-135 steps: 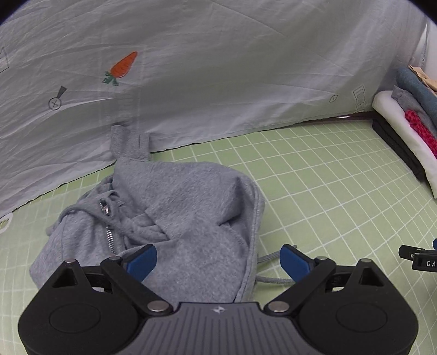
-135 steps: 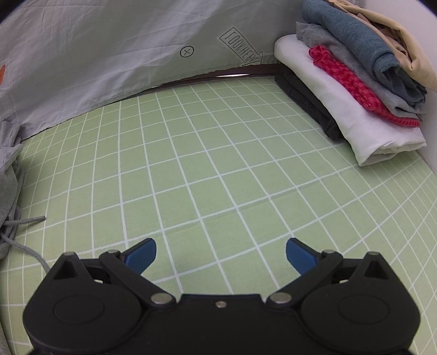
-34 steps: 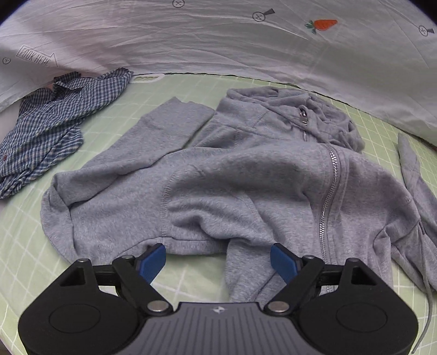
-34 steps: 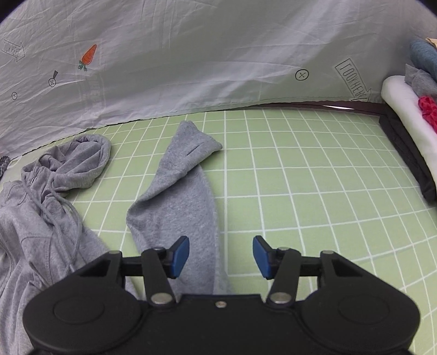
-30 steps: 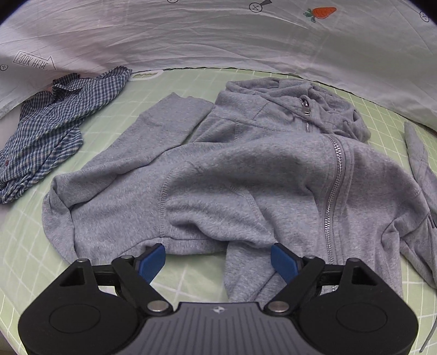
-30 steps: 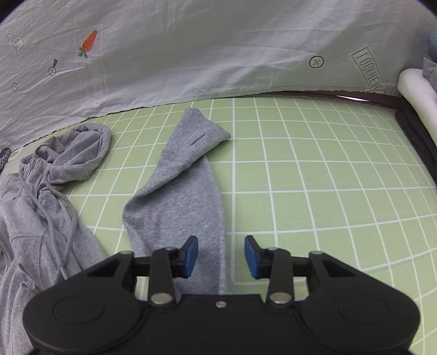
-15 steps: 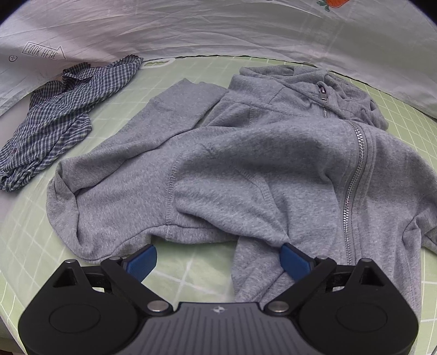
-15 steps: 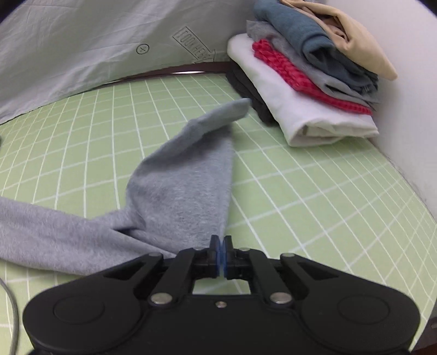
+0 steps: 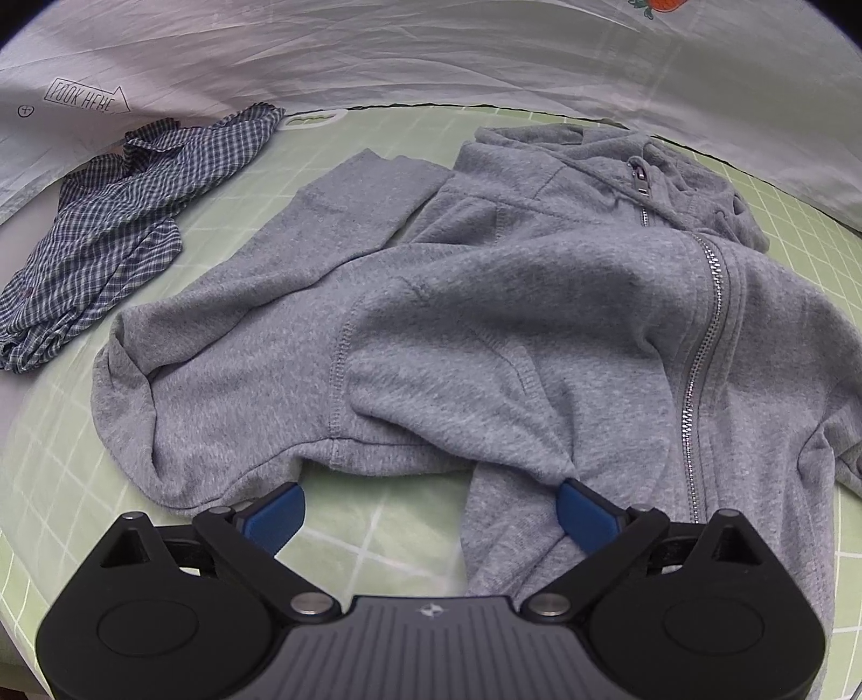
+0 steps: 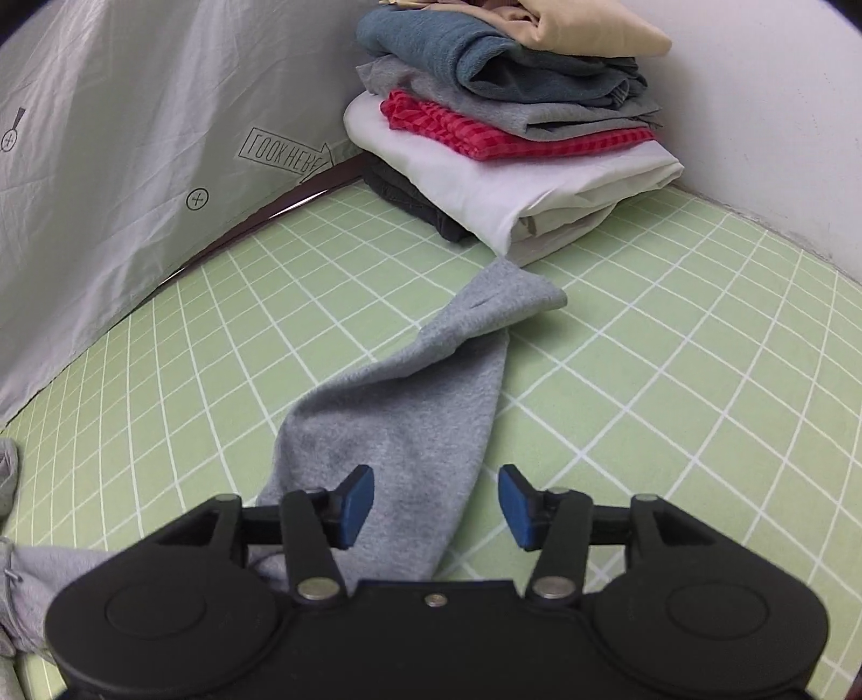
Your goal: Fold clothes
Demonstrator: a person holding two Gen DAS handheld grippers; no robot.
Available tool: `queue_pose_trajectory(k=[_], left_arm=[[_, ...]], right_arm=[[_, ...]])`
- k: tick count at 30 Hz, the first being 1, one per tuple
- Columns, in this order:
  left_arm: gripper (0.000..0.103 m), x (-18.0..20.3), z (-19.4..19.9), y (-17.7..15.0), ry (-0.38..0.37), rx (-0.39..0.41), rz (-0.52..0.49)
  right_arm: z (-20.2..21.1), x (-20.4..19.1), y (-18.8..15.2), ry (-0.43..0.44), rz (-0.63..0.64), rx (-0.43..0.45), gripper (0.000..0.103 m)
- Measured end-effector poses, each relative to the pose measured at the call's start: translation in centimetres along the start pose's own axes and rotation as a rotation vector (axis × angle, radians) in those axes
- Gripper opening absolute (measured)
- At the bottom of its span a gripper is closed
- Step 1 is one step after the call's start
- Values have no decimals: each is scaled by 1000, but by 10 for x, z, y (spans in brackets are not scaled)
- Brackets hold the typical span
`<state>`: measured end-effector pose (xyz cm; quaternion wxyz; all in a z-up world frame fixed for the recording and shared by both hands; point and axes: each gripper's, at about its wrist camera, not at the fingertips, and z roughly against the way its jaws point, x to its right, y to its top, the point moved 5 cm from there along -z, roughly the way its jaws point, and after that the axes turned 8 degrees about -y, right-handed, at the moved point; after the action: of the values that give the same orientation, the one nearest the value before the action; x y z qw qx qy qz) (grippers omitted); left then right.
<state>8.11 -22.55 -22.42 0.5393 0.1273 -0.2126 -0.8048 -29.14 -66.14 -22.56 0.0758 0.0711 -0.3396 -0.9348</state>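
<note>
1. Left wrist view: my left gripper (image 9: 431,514) hangs over the near edge of the green grid mat (image 9: 388,530), jaws spread abt as wide as they go and opening a touch more, nothing pinched. Left pad sits over bare mat just beside the hem; right pad lies at the hem of the grey hoodie (image 9: 485,323), can't tell if it touches.
2. Same view: hoodie lies front up w/ zipper (image 9: 700,366) closed, hood toward the far edge by the white sheet (image 9: 377,48). One sleeve runs toward the far-left corner, doubled back on itself. Blue checked shirt (image 9: 102,231) is crumpled at the mat's left edge, apart from the hoodie.
3. Right wrist view: my right gripper (image 10: 436,506) has jaws opening, roughly half spread. The hoodie's other sleeve (image 10: 409,425) lies on the mat between and under the pads, not pinched; left pad is over the cloth, right pad over bare mat.
4. Same view: sleeve stretches out twd the far-right corner, cuff end just short of the stack of folded clothes (image 10: 506,124) by the wall (image 10: 765,102).
</note>
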Motion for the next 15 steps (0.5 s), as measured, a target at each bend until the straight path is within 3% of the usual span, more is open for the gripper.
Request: queue_pose_trajectory(k=[3,6,7,9,10,15], left_arm=[[101,-1,0,-1,3,0,7],[101,-2,-1,-1,2,-3,14],[102,-2,-1,-1,4,-4,12],[103,-2,-2,-1,7,-5,8],[103,-2,-2,-1,6,-5,5],[103,-3,-3,0,-2,-9,-2]], right_arm=[[-10,4,0,8,-19,-28,52],[-11,0,1,62,-5,-24,40],[-12,-3,1,72,6,-26,29],[-13,-8,2,80,28,-25,18],[-11,-9,3,83,24,-17,8],[6,-19,25,71,25,88,2]])
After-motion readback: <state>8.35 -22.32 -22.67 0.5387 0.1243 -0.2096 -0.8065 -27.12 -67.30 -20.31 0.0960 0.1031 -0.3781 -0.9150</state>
